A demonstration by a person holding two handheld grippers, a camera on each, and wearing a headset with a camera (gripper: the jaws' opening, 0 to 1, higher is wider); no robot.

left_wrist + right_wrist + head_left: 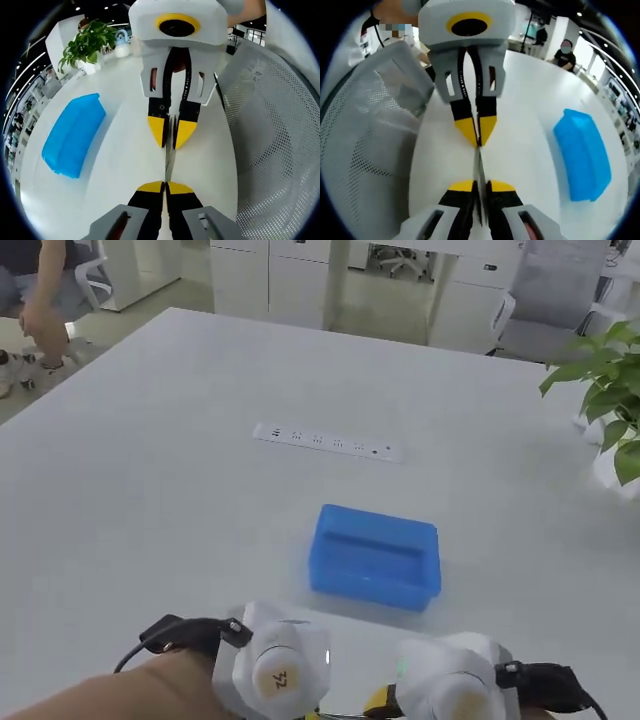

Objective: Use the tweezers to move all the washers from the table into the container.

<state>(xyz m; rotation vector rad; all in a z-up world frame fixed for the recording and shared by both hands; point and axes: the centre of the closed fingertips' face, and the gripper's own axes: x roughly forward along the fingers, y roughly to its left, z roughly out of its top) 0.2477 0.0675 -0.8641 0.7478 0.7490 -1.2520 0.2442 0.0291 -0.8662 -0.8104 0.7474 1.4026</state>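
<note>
White power strip (327, 441), leafy potted plant (600, 360), mesh chair (365, 140), seated person (40, 295)

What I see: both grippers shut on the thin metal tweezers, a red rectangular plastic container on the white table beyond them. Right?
Not quite. The rectangular plastic container is blue, not red; the head view shows it. The rest holds: left gripper and right gripper are both shut on the thin metal tweezers, the container on the white table beyond them.

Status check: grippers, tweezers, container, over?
Left gripper and right gripper both shut on the tweezers, tip to tip. Blue container ahead on the table, apart. Power strip beyond it, off the path.
</note>
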